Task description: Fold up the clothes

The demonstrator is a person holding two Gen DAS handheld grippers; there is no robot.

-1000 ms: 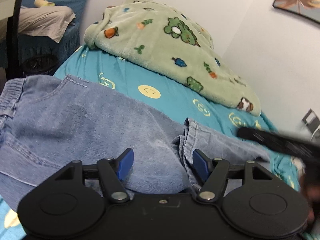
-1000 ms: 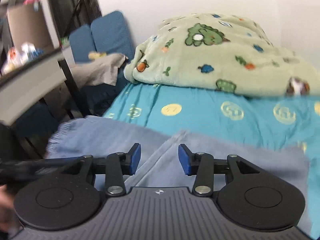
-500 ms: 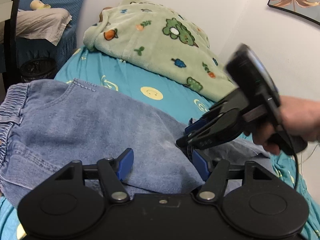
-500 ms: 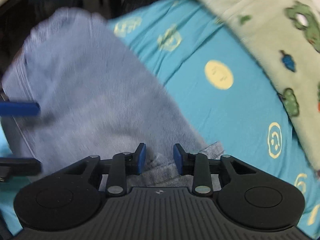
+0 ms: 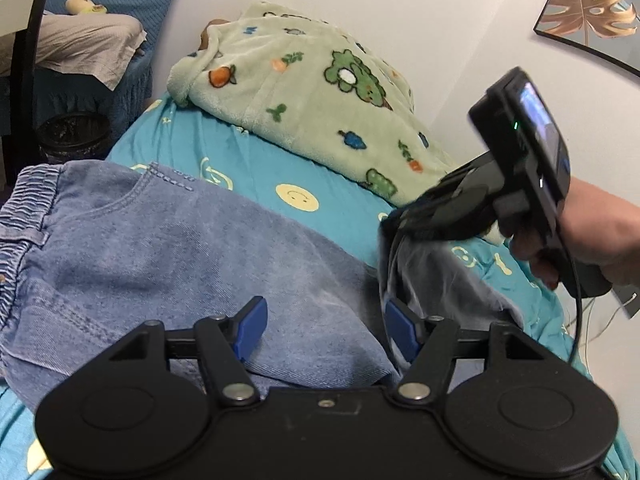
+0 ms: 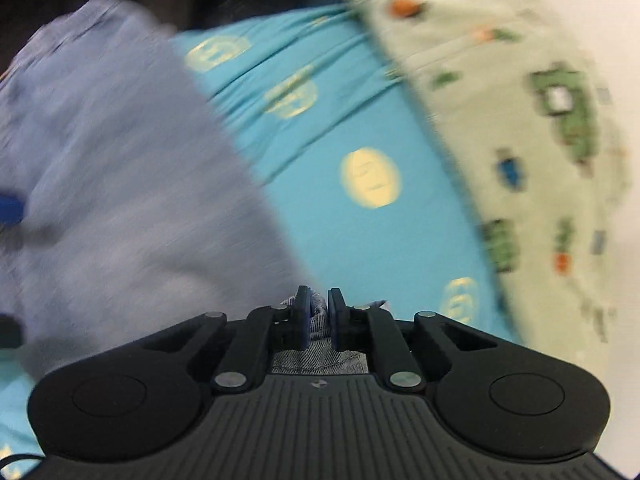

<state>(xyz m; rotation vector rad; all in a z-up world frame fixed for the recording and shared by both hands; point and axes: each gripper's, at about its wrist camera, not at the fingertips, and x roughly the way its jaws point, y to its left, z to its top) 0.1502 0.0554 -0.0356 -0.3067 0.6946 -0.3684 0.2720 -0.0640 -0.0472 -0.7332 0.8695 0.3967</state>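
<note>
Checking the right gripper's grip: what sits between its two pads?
A bunched fold of the denim shorts is pinched between the right gripper pads; its own wrist view shows it.

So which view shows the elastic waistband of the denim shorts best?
The left wrist view: the gathered waistband of the denim shorts is sharp at the left edge. In the right wrist view the shorts are motion-blurred and no waistband can be made out.
</note>
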